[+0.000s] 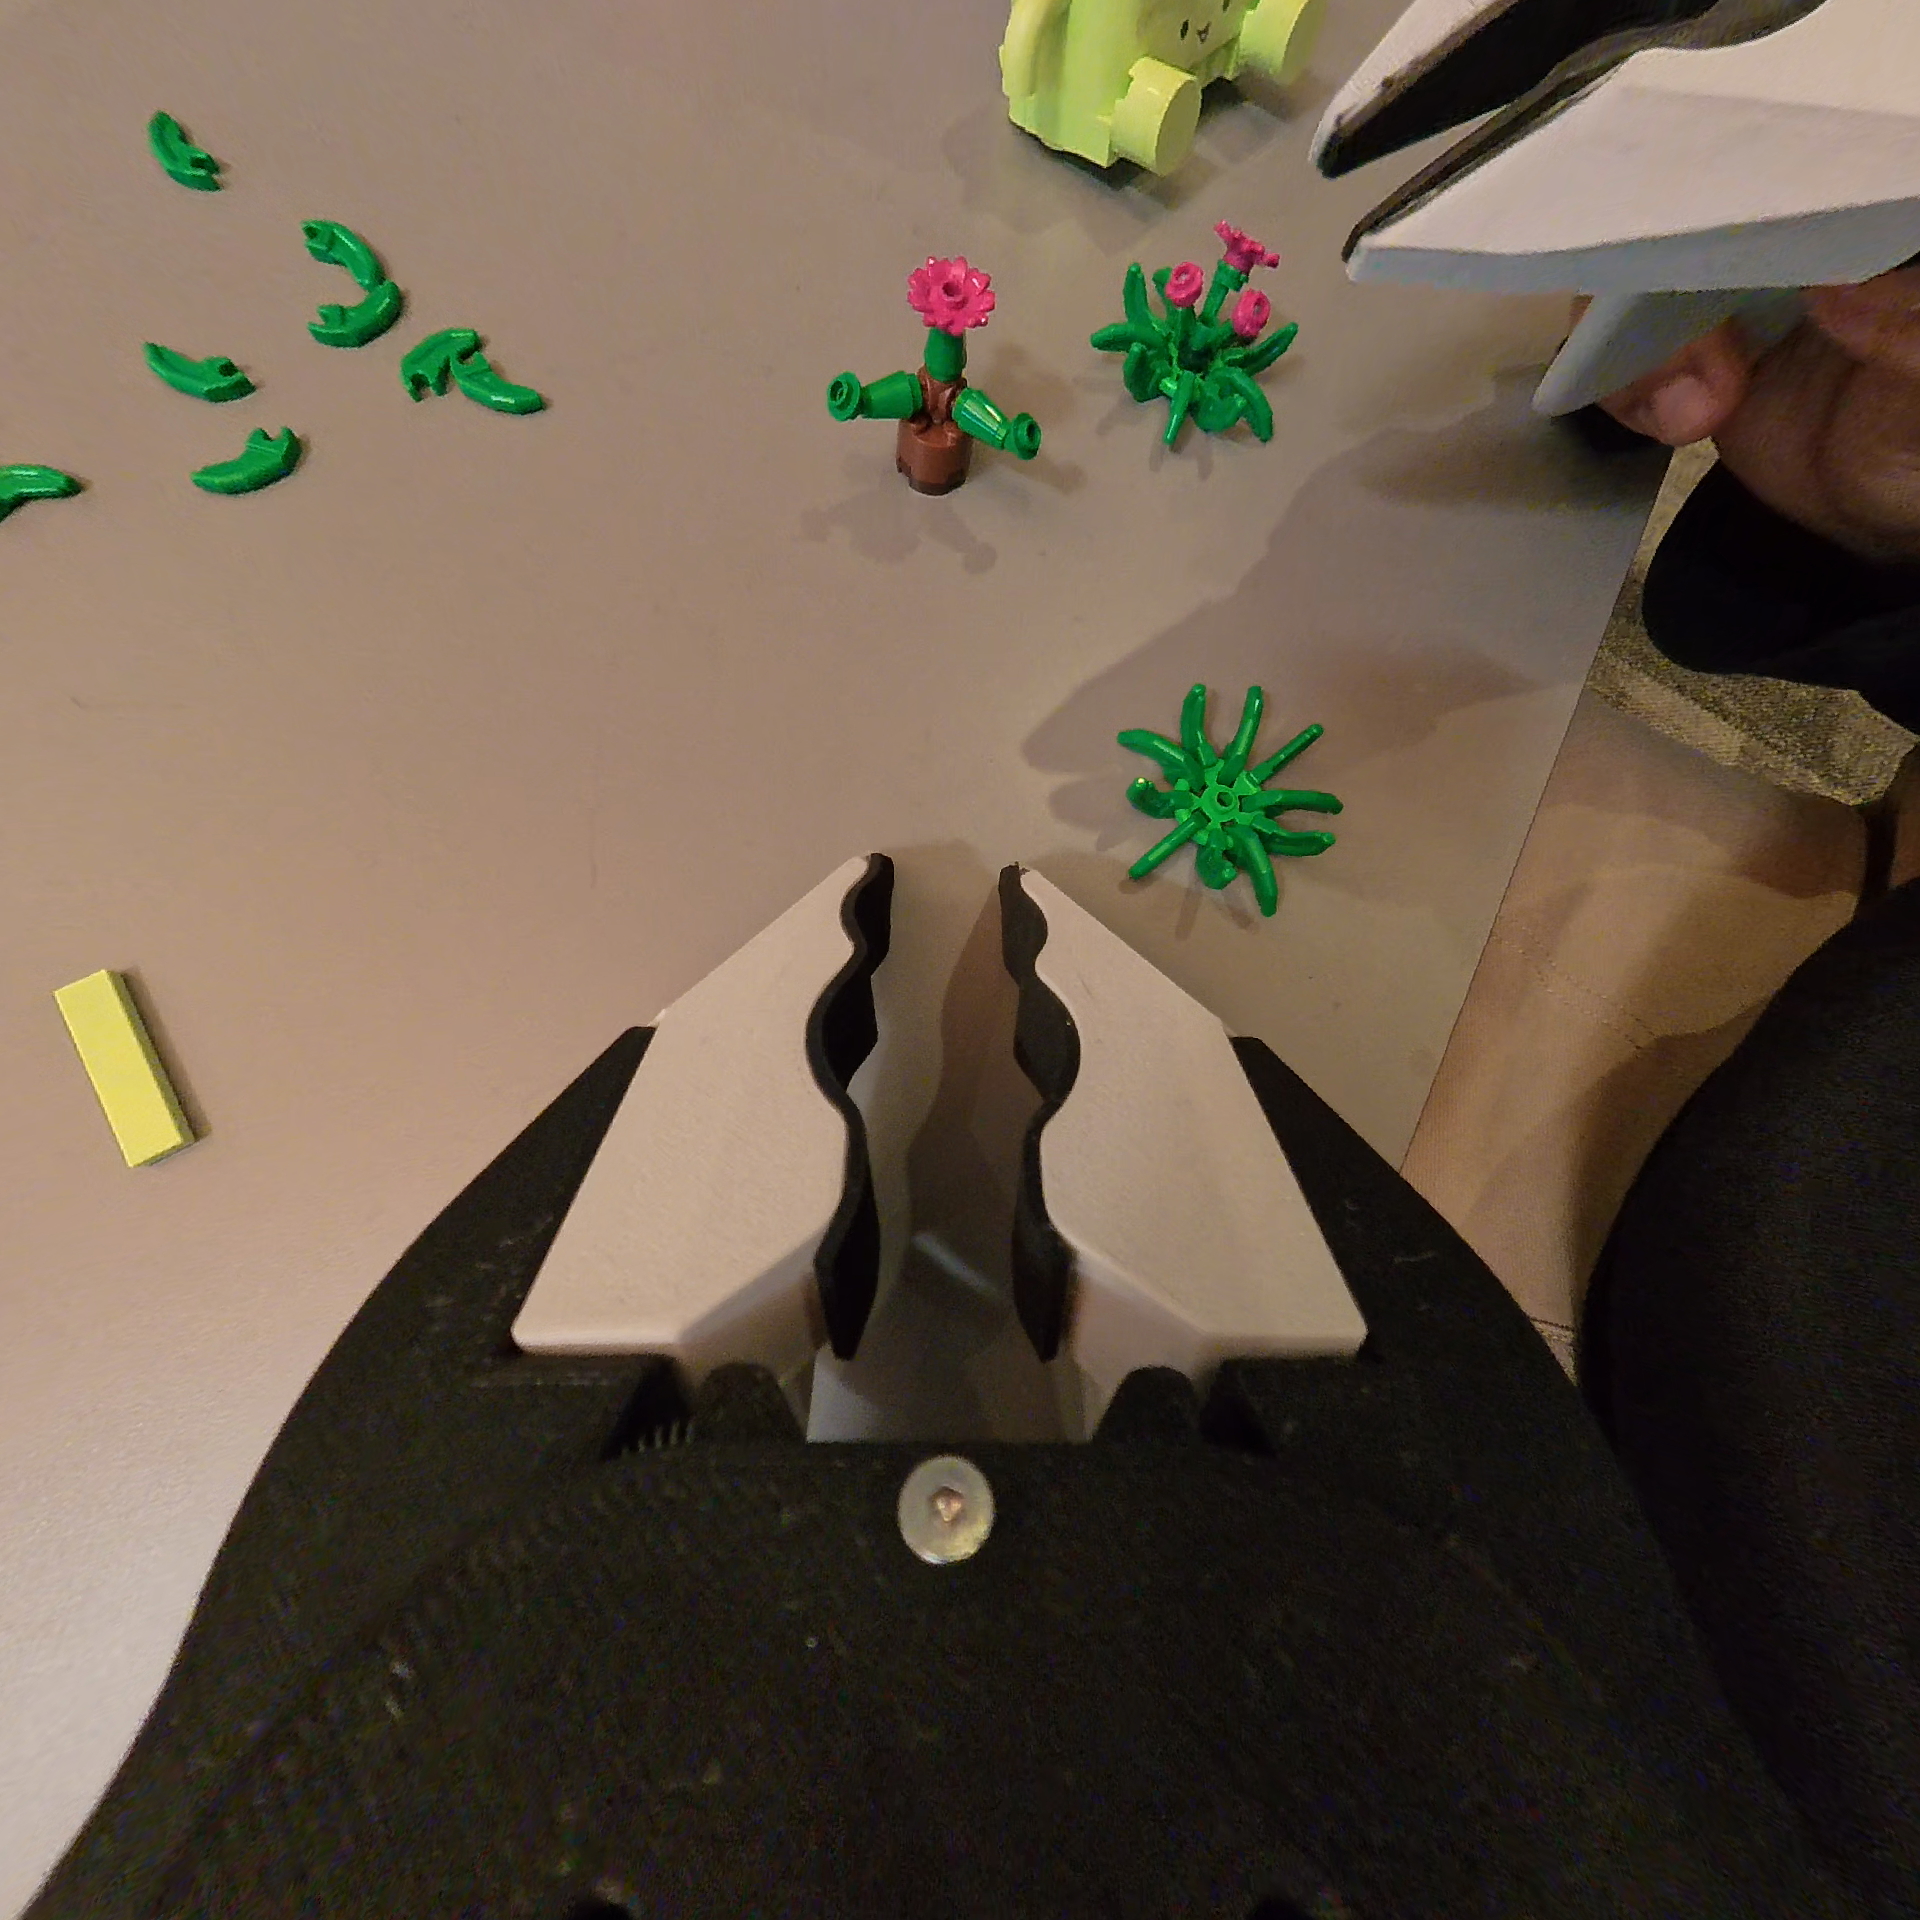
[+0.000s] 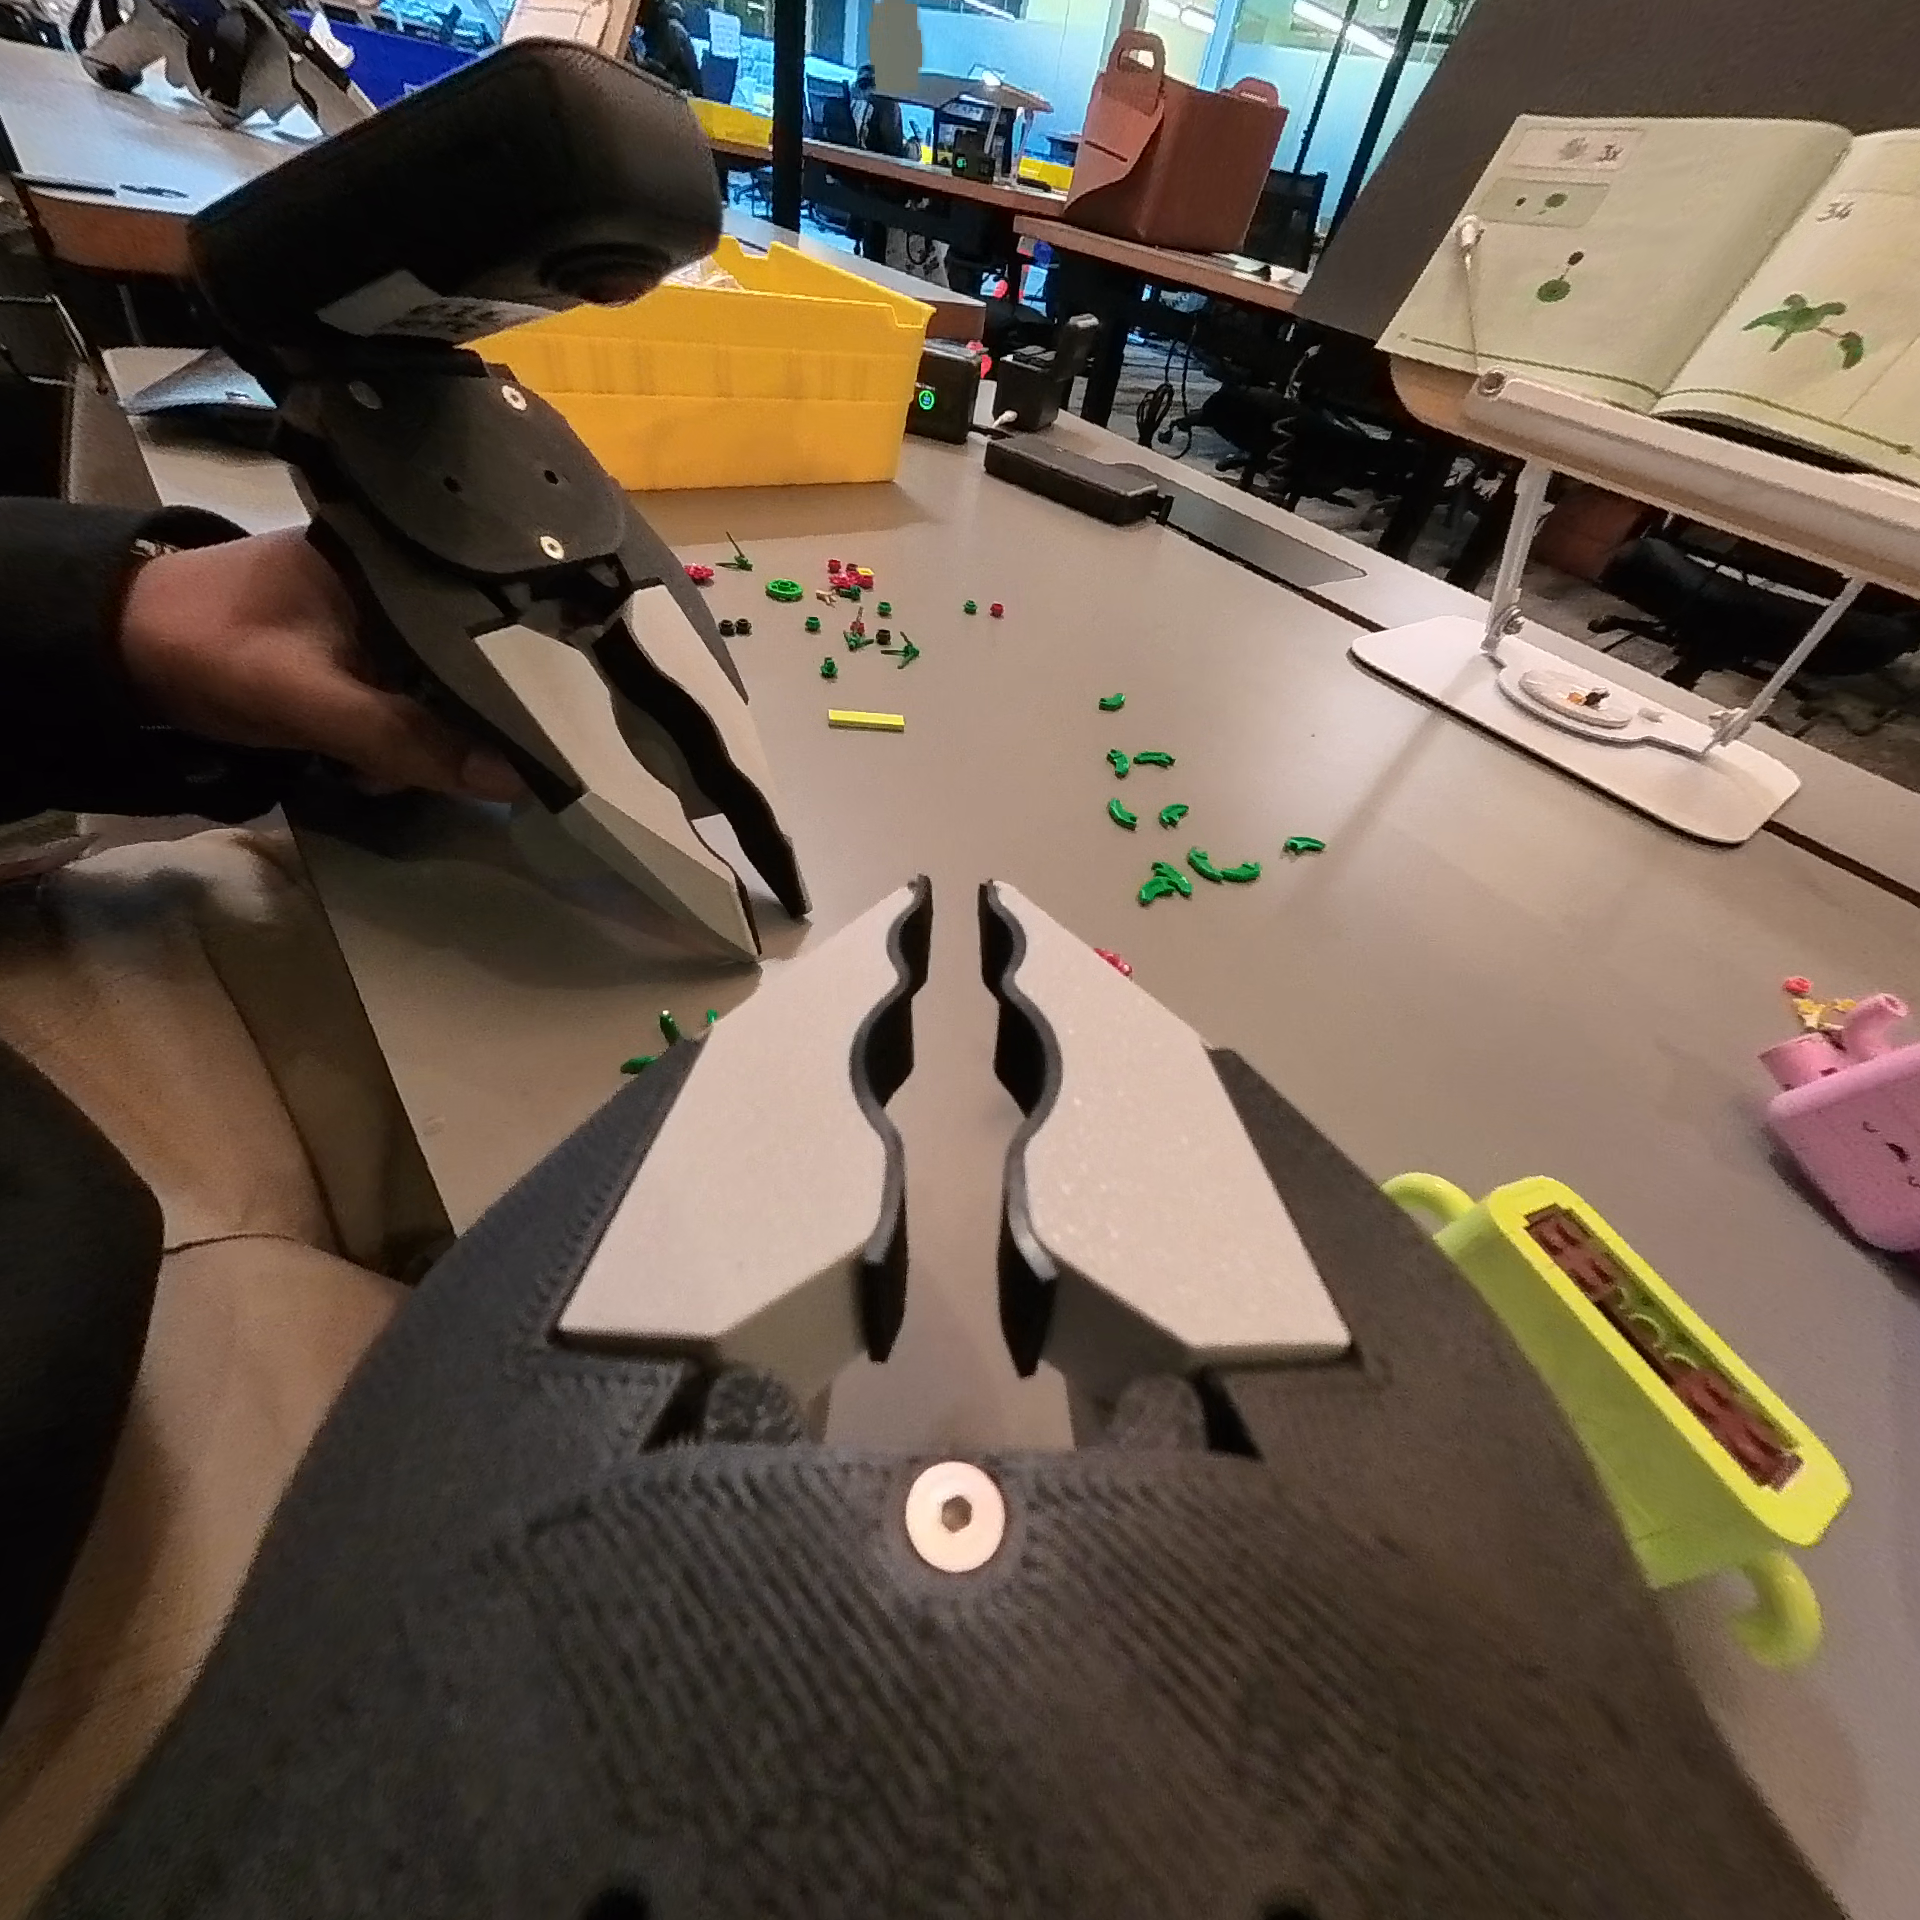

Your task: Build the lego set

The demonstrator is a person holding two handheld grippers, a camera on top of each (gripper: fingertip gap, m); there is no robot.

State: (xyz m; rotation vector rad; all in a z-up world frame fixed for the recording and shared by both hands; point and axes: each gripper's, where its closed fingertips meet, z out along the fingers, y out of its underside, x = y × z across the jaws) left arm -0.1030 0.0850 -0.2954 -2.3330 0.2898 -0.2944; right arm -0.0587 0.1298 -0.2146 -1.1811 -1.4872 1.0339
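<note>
My left gripper (image 1: 945, 873) is slightly open and empty, low over the grey table (image 1: 520, 675). A green spiky plant piece (image 1: 1226, 800) lies just right of its tips. Beyond stand a brown stem with green cones and a pink flower (image 1: 940, 384) and a leafy plant with pink flowers (image 1: 1195, 343). My right gripper (image 2: 954, 888) is slightly open and empty, and shows at the top right of the left wrist view (image 1: 1338, 208). The left gripper (image 2: 779, 930) points down at the table to its left. Loose green leaves (image 1: 353, 301) (image 2: 1174, 873) lie scattered.
A yellow tile (image 1: 125, 1065) (image 2: 865, 719) lies on the table. A lime pot (image 1: 1153, 73) (image 2: 1621, 1382) and a pink pot (image 2: 1860, 1122) stand at the right. An instruction booklet on a stand (image 2: 1662, 281), a yellow bin (image 2: 727, 384) and small loose pieces (image 2: 842, 613) are farther back. Left tips to right tips: about 11 centimetres. About 4 centimetres separates my left fingertips from the green spiky plant piece (image 1: 1226, 800).
</note>
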